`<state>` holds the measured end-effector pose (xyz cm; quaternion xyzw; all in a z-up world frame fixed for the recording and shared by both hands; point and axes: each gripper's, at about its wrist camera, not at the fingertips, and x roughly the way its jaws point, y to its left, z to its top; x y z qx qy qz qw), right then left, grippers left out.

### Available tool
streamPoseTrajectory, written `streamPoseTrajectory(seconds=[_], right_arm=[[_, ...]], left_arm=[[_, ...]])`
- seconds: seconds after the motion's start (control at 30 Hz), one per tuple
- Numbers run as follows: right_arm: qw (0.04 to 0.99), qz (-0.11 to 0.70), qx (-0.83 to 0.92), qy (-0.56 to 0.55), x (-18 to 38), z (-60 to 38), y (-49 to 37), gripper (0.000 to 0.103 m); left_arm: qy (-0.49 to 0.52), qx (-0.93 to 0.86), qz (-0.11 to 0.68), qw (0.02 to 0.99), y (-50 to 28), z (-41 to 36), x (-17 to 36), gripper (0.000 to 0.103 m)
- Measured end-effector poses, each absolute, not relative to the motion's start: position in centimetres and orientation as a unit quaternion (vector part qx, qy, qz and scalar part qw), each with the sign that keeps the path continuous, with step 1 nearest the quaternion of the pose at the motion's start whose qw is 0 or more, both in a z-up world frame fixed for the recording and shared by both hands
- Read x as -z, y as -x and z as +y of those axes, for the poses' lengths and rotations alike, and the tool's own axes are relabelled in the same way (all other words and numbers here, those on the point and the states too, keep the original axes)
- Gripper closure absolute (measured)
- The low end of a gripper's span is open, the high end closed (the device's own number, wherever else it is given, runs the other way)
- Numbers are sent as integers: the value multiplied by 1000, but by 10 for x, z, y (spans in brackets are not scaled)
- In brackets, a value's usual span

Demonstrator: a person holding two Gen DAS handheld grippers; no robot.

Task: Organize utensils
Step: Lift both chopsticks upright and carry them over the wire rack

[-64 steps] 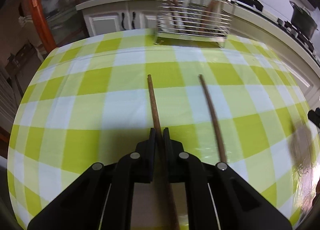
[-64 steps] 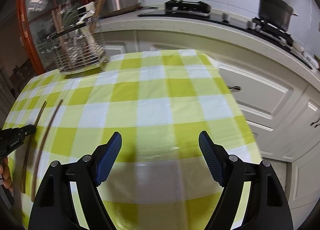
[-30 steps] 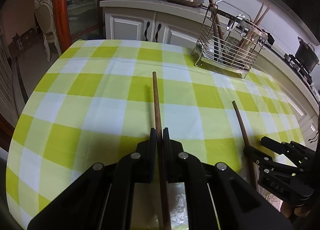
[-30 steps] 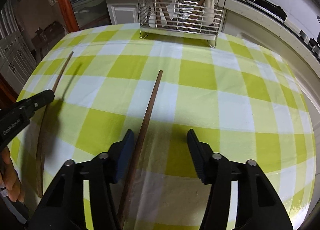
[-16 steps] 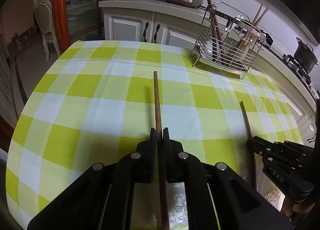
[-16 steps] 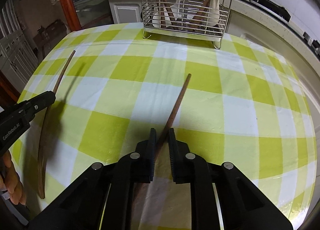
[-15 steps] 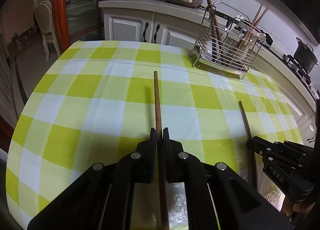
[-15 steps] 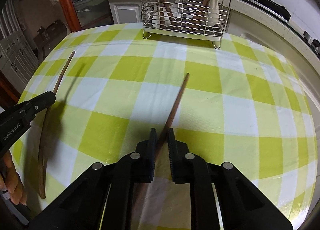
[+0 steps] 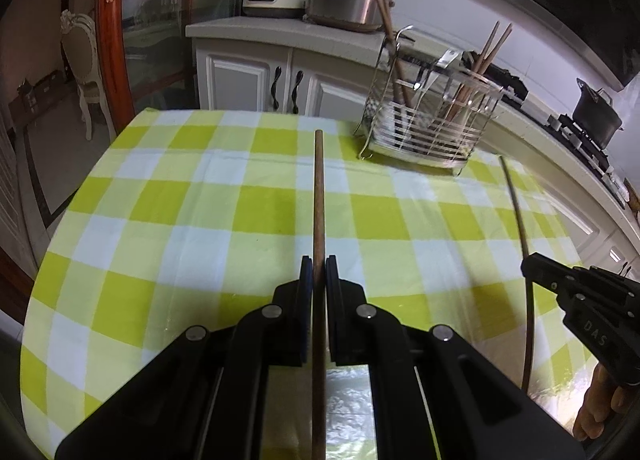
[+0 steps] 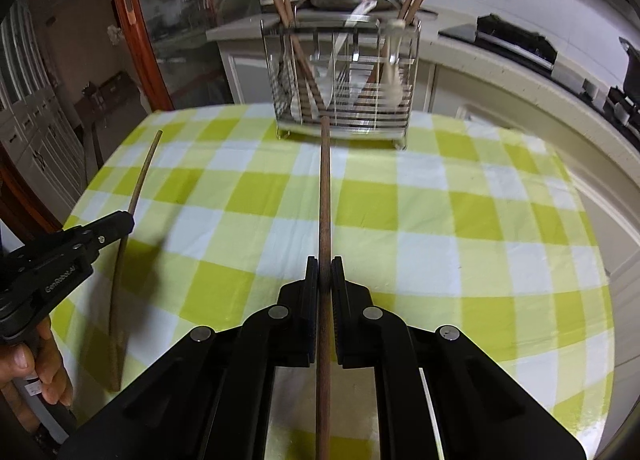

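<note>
My left gripper [image 9: 319, 262] is shut on a long brown wooden chopstick [image 9: 319, 196], held above the checked tablecloth and pointing away from me. My right gripper [image 10: 324, 262] is shut on a second brown chopstick [image 10: 325, 188], whose tip points at the wire utensil rack [image 10: 340, 80]. The rack holds several chopsticks and white spoons; it also shows in the left wrist view [image 9: 430, 120] at the table's far right. Each view shows the other gripper with its chopstick: the right gripper [image 9: 530, 262] at the right edge, the left gripper [image 10: 126, 222] at the left edge.
The table [image 9: 200, 220] carries a yellow-green and white checked cloth. Behind it runs a white counter [image 9: 280, 28] with a rice cooker and pots. A stove with a black pot [image 9: 596, 116] stands far right. A glass cabinet and a chair [image 9: 84, 60] are at the left.
Both grippers have lifted their chopsticks off the table and moved toward the rack. The right chopstick, slanted half a second ago, now points straight at the rack.
</note>
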<state>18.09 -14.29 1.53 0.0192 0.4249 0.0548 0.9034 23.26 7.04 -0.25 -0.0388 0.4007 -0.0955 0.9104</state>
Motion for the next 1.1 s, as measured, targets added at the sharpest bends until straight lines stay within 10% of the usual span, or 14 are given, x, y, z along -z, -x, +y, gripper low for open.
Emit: streamPoseTrajectory(seconds=[1.1], right_arm=[[935,349,-44,-42,-77,-178,-137,94]], left_arm=[[24,113,309,944,-187,49,-75,96]])
